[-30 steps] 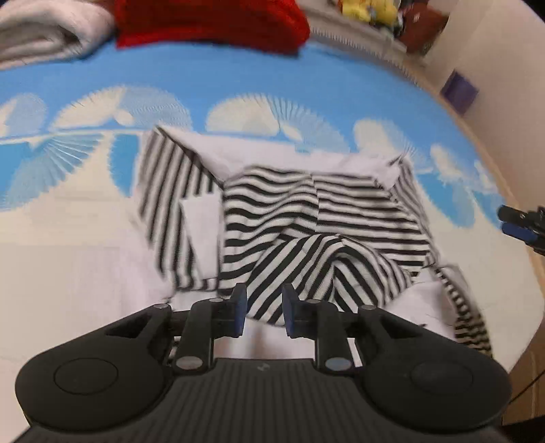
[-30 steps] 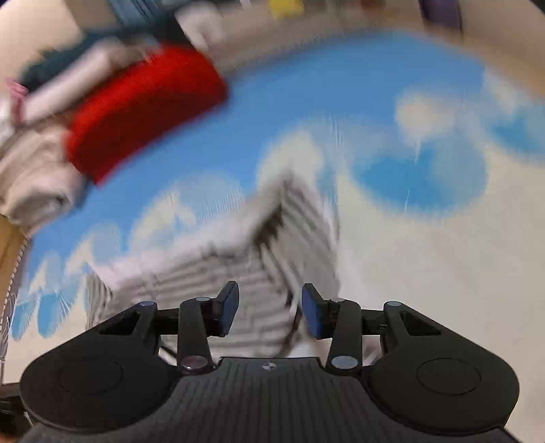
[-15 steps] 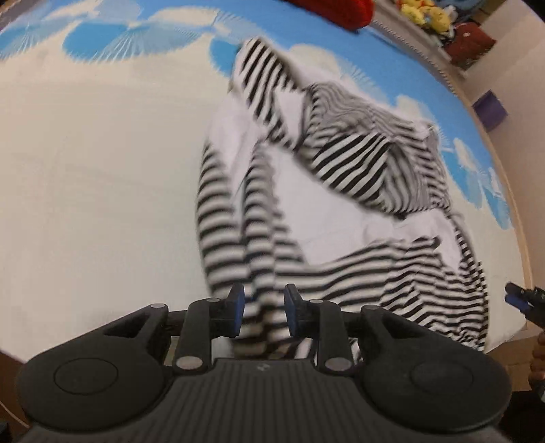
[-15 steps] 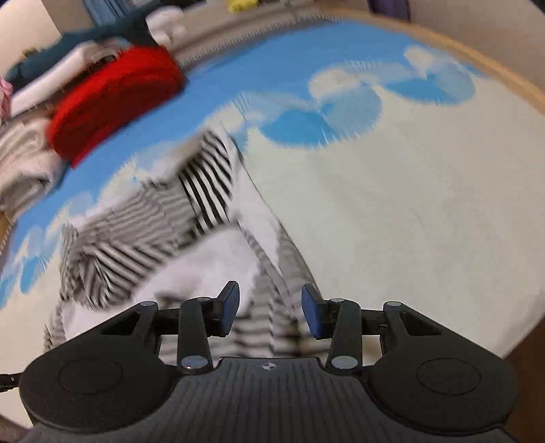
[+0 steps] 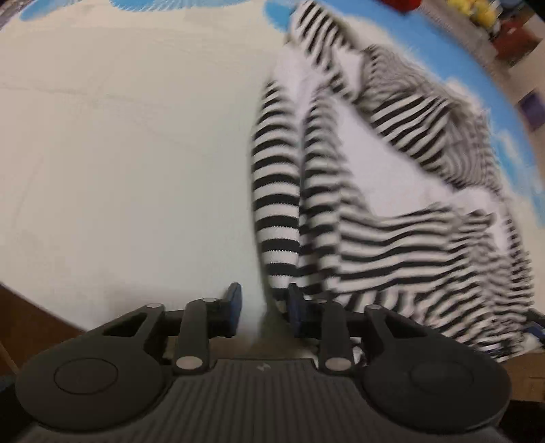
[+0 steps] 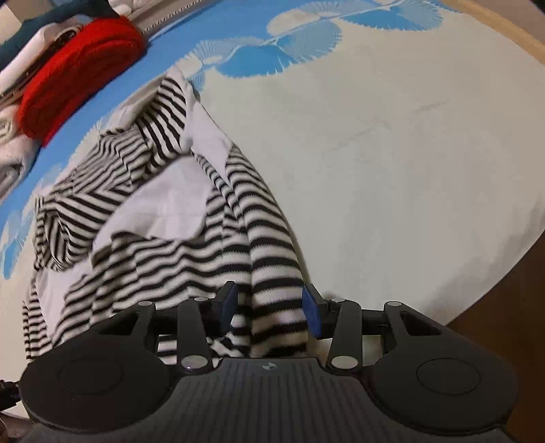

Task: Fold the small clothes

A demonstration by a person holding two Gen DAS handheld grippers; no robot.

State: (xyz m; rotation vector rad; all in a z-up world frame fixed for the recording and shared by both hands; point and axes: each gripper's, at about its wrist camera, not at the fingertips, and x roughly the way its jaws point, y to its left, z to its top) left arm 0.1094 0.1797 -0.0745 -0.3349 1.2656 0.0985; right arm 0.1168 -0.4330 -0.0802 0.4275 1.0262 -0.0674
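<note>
A black-and-white striped hooded garment [image 5: 391,238] [image 6: 170,252] lies spread on the bed, its white inside showing. My left gripper [image 5: 264,305] points steeply down at the bed's near edge. The end of one striped sleeve [image 5: 276,204] rests against its right-hand pad. Bare bedcover shows between the sleeve and the other pad, and the jaws are closing. My right gripper [image 6: 270,306] hangs over the garment's other side. The end of the second striped sleeve [image 6: 272,245] fills the gap between its fingers, unsqueezed. The hood [image 6: 54,225] lies bunched in the middle.
The bedcover [image 6: 391,153] is cream with blue fan shapes toward the back. A red folded knit [image 6: 78,68] and a pile of clothes [image 6: 20,44] lie at the far edge. Brown floor [image 6: 504,306] shows past the near edge. Yellow toys [image 5: 477,13] and a purple box [image 5: 531,105] stand beyond.
Both grippers have drawn back to the bed's near edge, sunk lower and tipped further down. The garment lies as before. The sleeve ends now sit at the fingertips.
</note>
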